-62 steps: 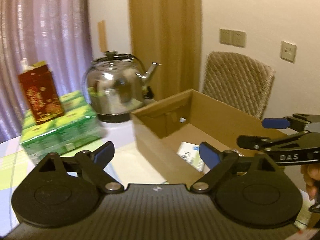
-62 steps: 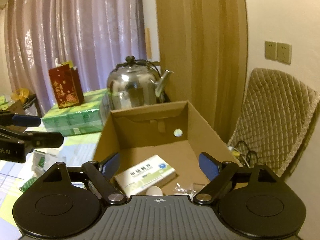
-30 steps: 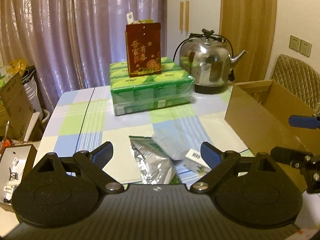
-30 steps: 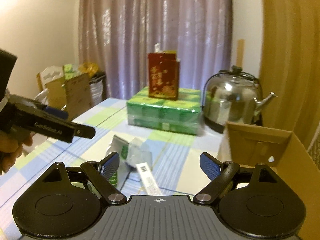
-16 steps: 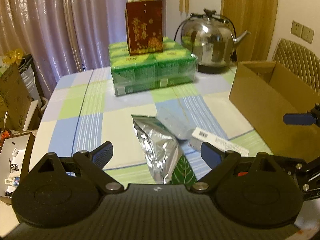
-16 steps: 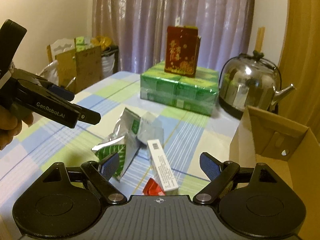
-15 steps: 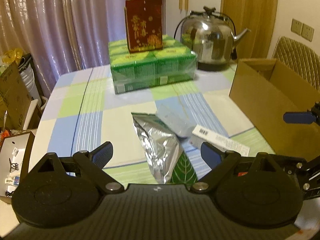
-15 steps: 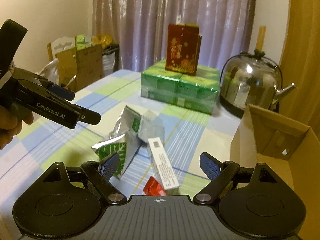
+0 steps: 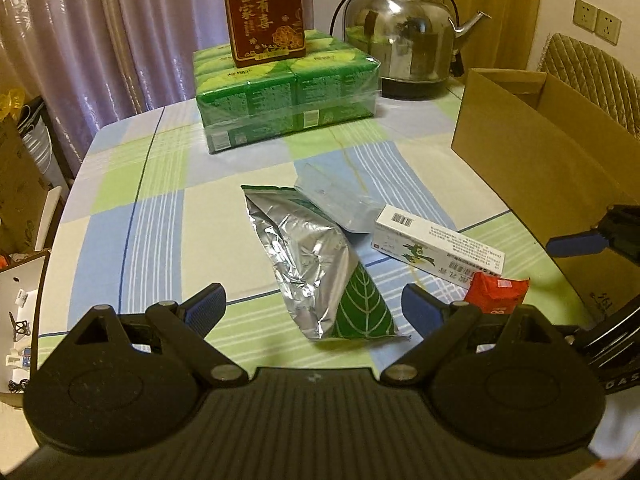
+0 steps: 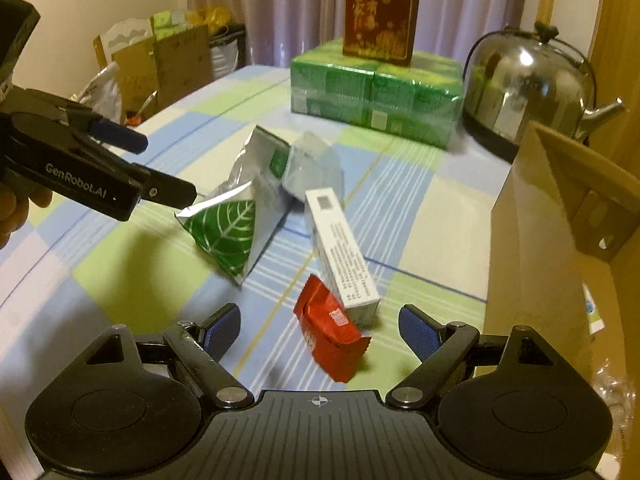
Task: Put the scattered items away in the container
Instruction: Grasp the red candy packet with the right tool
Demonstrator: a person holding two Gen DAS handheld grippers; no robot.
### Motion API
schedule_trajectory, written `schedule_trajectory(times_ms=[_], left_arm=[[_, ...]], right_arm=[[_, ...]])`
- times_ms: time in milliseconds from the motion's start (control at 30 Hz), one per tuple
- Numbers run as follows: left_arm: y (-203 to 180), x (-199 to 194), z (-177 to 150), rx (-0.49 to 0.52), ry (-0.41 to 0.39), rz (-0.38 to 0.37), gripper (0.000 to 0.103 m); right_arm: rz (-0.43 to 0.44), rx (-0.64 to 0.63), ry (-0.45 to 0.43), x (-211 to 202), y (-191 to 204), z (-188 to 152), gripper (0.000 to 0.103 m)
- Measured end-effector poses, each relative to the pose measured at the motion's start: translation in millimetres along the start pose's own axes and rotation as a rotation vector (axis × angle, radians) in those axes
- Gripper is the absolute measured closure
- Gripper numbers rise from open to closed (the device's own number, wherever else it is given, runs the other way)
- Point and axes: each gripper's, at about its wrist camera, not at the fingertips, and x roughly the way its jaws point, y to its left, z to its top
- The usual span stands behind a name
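Four loose items lie ahead of the two tools, and both tools hang above the table with jaws spread wide and nothing between them. The left gripper hovers directly over the near end of the foil pouch; the right gripper has the red packet lying just ahead between its fingertips. To do this step well, I would lower the right tool straight down so the pads close across the packet's narrow sides, keeping clear of the white carton, whose near end touches the packet. The cardboard box stands just to the right of that tool, so the carry should be short.

The packet is small, crinkled and glossy red, probably soft. The carton is long, white and printed. The pouch is silver with a green leaf, creased and puffed; a smaller grey pouch lies beyond it, partly tucked under.
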Motion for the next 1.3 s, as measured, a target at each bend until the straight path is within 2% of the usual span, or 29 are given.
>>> schedule_trajectory(times_ms=[133, 400, 633, 767, 967, 1067, 1300], left_arm=[[-2, 4, -1, 0.006, 0.009, 0.002, 0.011], [1, 12, 2, -0.005, 0.014, -0.005, 0.011], [2, 19, 4, -0.013, 0.019, -0.006, 0.011], [3, 23, 4, -0.014, 0.027, -0.003, 0.011], [5, 28, 2, -0.017, 0.041, 0.003, 0.011], [5, 30, 2, -0.018, 0.045, 0.003, 0.011], [8, 32, 2, -0.046, 0.043, -0.010, 0.011]], right_arm=[[0.002, 0.002, 0.009, 7, -1, 0, 0.022], [0.014, 0.003, 0.053, 27, -10, 1, 0.042], [0.027, -0.011, 0.103, 38, -10, -1, 0.055], [0.033, -0.006, 0.130, 42, -11, -3, 0.067], [0.053, -0.019, 0.146, 43, -6, -5, 0.075], [0.053, -0.013, 0.147, 44, -6, -5, 0.086], [0.062, 0.004, 0.103, 37, -4, 2, 0.087]])
